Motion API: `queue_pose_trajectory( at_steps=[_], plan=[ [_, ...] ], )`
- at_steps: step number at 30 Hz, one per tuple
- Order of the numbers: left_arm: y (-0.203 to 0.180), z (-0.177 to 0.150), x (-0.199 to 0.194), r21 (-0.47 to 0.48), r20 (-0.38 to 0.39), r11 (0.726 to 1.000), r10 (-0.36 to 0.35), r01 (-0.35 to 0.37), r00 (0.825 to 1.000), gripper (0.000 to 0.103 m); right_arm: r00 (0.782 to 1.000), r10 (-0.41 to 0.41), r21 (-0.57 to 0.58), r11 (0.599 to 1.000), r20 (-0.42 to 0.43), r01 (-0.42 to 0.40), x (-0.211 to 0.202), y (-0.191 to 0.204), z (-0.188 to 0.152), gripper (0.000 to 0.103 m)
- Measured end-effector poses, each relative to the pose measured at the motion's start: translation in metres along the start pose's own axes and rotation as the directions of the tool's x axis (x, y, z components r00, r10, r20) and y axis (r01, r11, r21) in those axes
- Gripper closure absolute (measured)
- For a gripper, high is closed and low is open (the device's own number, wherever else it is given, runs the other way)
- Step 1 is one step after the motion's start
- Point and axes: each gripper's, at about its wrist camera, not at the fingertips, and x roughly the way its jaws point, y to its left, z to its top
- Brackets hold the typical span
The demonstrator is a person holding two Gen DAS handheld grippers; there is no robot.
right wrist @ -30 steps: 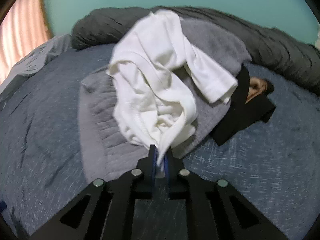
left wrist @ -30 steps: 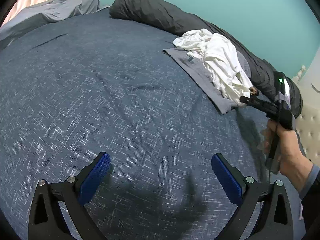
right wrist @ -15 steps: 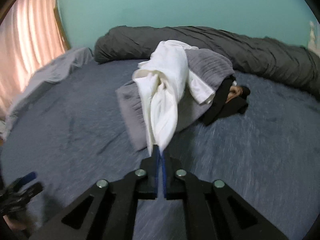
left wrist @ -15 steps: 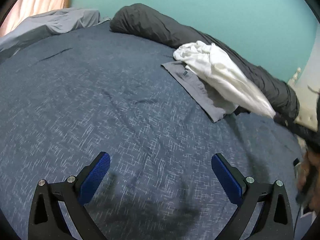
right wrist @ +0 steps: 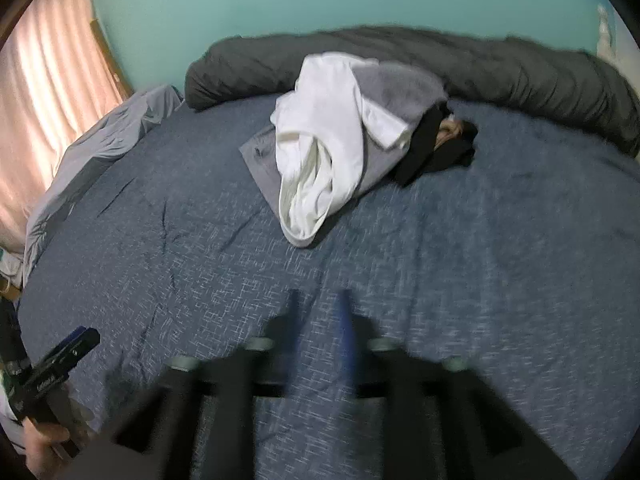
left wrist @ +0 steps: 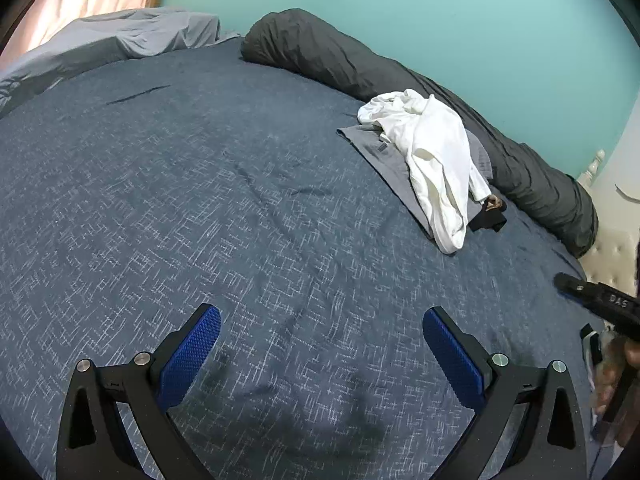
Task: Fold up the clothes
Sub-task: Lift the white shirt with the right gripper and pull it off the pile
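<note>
A crumpled white garment [left wrist: 436, 160] [right wrist: 328, 140] lies on a flat grey garment [left wrist: 384, 156] [right wrist: 264, 164] at the far side of the bed. A black garment [left wrist: 488, 216] [right wrist: 436, 148] sits against their right edge. My left gripper [left wrist: 320, 340] hovers low over the blue bedspread, open wide, with nothing between its blue pads. My right gripper [right wrist: 318, 312] is blurred by motion and stands well back from the pile; its fingers are slightly apart and hold nothing. Each gripper also shows at the edge of the other's view, the right gripper [left wrist: 592, 296] and the left gripper [right wrist: 68, 352], each held by a hand.
A rolled dark grey duvet [left wrist: 360, 68] [right wrist: 480, 64] runs along the teal wall behind the clothes. A light grey sheet [left wrist: 120, 36] is bunched at the far left by the curtain [right wrist: 40, 80]. A tufted white headboard [left wrist: 612, 256] borders the bed's right side.
My right gripper let go of the white garment, which dropped back onto the grey one, and pulled back toward the near side. The left gripper stayed open and hardly moved.
</note>
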Motion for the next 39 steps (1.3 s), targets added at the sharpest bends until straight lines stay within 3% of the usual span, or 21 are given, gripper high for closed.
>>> queue_pose_trajectory(
  at_steps=[4, 6, 15, 23, 24, 26, 29, 39],
  plan=[
    [-0.002, 0.002, 0.007, 0.038, -0.001, 0.999, 0.017, -0.017, 1.0, 0.0, 0.999, -0.009, 0.02, 1.0, -0.035, 0.01, 0.031, 0.002, 0.007, 0.048],
    [-0.002, 0.001, 0.011, 0.05, -0.008, 0.998, 0.024, -0.023, 1.0, 0.0, 0.999, -0.016, 0.029, 0.999, -0.051, 0.017, 0.046, 0.004, 0.01, 0.033],
    [0.0, -0.002, 0.03, 0.061, -0.045, 0.998, 0.027, -0.024, 0.999, 0.0, 0.998, -0.049, 0.038, 0.998, -0.043, 0.051, 0.136, 0.018, 0.034, 0.03],
    [0.008, -0.002, 0.04, 0.055, -0.062, 0.998, 0.037, -0.034, 0.997, 0.0, 0.997, -0.054, 0.035, 0.998, -0.048, 0.056, 0.175, 0.017, 0.049, 0.03],
    [0.008, -0.002, 0.04, 0.055, -0.063, 0.998, 0.037, -0.034, 0.997, 0.0, 0.997, -0.054, 0.037, 0.998, -0.047, 0.056, 0.178, 0.016, 0.05, 0.033],
    [0.009, -0.002, 0.04, 0.058, -0.062, 0.998, 0.04, -0.036, 0.997, 0.0, 0.998, -0.05, 0.075, 0.996, -0.024, 0.051, 0.176, 0.008, 0.05, 0.072],
    [0.009, -0.002, 0.038, 0.063, -0.056, 0.997, 0.046, -0.042, 0.997, 0.0, 0.998, -0.051, 0.065, 0.997, 0.021, 0.05, 0.161, 0.005, 0.05, 0.093],
    [-0.001, -0.003, 0.014, 0.114, 0.012, 0.991, 0.067, -0.068, 0.998, 0.0, 0.987, 0.0, 0.026, 1.0, 0.16, -0.005, 0.057, 0.001, 0.044, 0.095]
  ],
)
